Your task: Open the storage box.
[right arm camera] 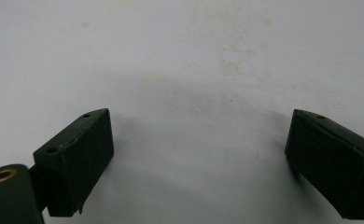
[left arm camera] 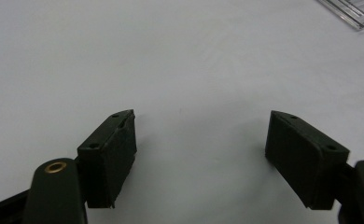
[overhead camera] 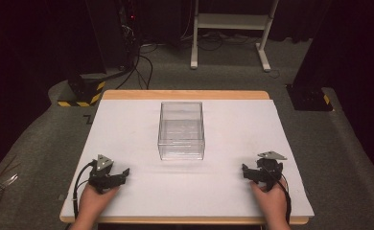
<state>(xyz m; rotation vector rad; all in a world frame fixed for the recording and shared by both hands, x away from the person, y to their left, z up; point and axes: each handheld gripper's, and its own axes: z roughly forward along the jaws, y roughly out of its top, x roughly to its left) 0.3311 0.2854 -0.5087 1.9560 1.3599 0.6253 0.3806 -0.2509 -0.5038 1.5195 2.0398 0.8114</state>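
From the high view, a person's two hands rest near the table's (overhead camera: 127, 139) near edge, the left gripper (overhead camera: 122, 173) and the right gripper (overhead camera: 246, 171) each lying on the white sheet and pointing inward, well apart from one another; midway between them and farther up the table stands a clear plastic box (overhead camera: 181, 130), upright, lidless and with nothing to be seen inside it (its walls are transparent, so the sheet shows straight through). Beyond the table lie dark floor, cables and the feet of a white stand (overhead camera: 230, 28). In the left gripper view, the left gripper (left arm camera: 201, 140) stands released, its black jaws spread wide over bare white surface with nothing between them, and a corner of the clear plastic box (left arm camera: 357, 11) edges in at the top right. In the right gripper view, the right gripper (right arm camera: 199, 140) is likewise released, jaws wide apart over faintly stained sheet, holding nothing. The box looks the likely object of the work: reaching it well would call for bringing both grippers in level and square to opposite walls, closing gently, since thin clear plastic may flex or slide.
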